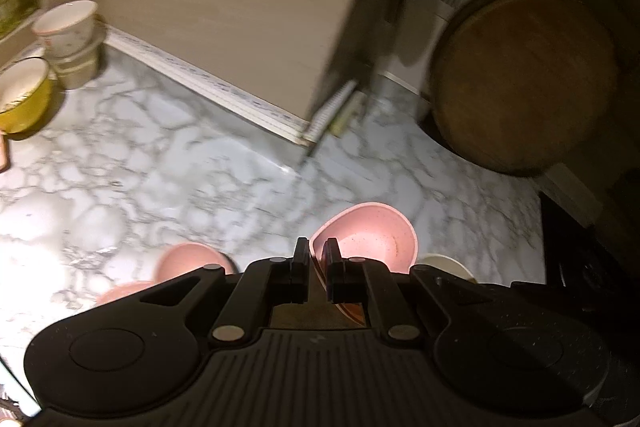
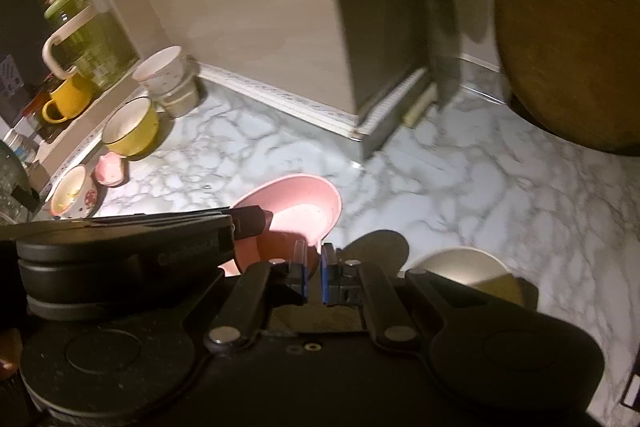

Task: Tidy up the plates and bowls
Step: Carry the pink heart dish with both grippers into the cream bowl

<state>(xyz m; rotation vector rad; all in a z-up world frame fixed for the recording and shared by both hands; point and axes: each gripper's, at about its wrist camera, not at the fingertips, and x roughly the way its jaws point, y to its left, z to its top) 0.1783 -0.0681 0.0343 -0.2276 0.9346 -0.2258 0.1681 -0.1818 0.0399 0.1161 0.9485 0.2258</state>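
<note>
The left tongs (image 1: 318, 259) were clamped on the rim of a pink bowl (image 1: 372, 235), which stood tilted, its hollow open to the camera and lifted clear of the table (image 1: 200, 167). In the right wrist view the right tongs (image 2: 316, 267) had their blue pads nearly together around the edge of what looked like the same pink bowl (image 2: 296, 203), gripped from the opposite side; whether they truly pinched it or only flanked it was hard to tell, but a grip seemed likely. The body of the left tool (image 2: 128, 247) reached in beside them.

By my judgement the sorting was midway. One pink bowl was in the air, not yet set down. Below the left tongs lay two more pink dishes (image 1: 192, 263), one overlapping the other, probably the growing pink pile. A cream dish (image 2: 468, 267) sat just right of the tongs on the table, apparently not yet sorted.

Farther out, against the wall, stood what looked like two white bowls nested together (image 2: 168, 79); near them a yellow bowl (image 2: 132, 127), a small pink dish (image 2: 110, 169) and a patterned dish (image 2: 72, 193) lined the left edge. These looked grouped already, though loosely.

Counted: three pink bowls or dishes near the tongs, one cream, about two white, one yellow, one small pink, one patterned. A yellow mug (image 2: 68, 99), a green kettle (image 2: 88, 39) and a round wooden board (image 2: 572, 35) stood beyond.
</note>
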